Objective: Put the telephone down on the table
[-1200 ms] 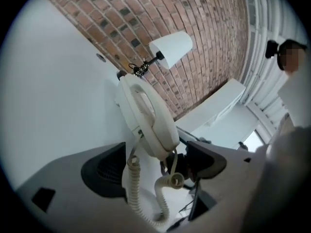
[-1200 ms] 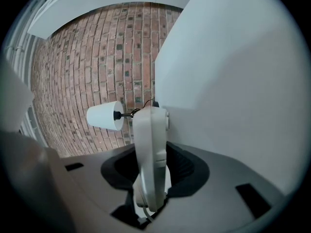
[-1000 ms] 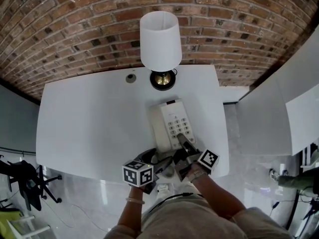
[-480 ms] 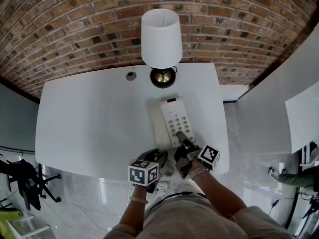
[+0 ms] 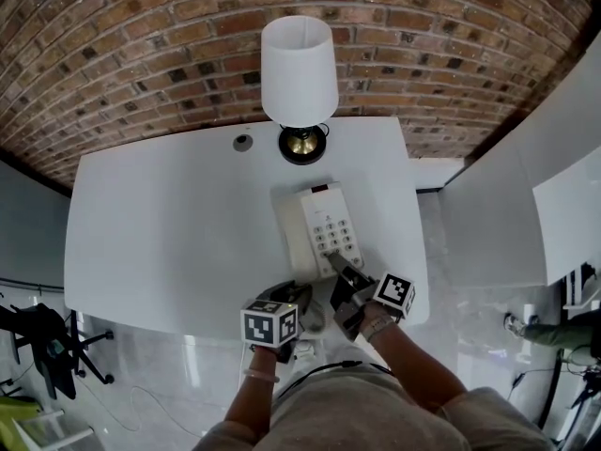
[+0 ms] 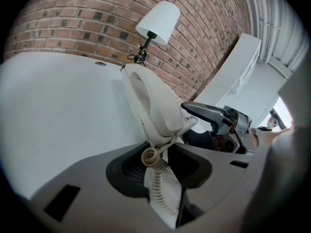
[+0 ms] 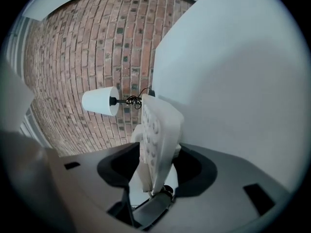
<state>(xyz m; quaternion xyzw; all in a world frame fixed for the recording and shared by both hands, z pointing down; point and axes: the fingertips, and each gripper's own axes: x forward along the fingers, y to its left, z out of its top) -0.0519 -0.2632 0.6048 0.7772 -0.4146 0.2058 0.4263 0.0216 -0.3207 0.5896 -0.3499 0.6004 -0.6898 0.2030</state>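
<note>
The cream telephone (image 5: 319, 228) lies flat on the white table (image 5: 169, 224) near its front right edge, keypad up, with the handset (image 6: 150, 101) in its cradle. My left gripper (image 5: 297, 301) sits at the phone's near left corner. Its jaws are closing, and in the left gripper view (image 6: 158, 171) they pinch the coiled cord (image 6: 156, 178) just below the handset's end. My right gripper (image 5: 340, 271) is at the near right corner, jaws opening. The phone's base (image 7: 158, 130) stands between those jaws (image 7: 155, 171) without being pressed.
A lamp with a white shade (image 5: 299, 69) stands behind the phone, against the brick wall. A round cable hole (image 5: 243, 143) is in the tabletop to the lamp's left. A white cabinet (image 5: 526, 186) flanks the table on the right, and an office chair (image 5: 47, 346) is on the floor at left.
My left gripper has moved in to the phone's near end and its jaws have narrowed onto the cord. The right jaws have spread wider around the base.
</note>
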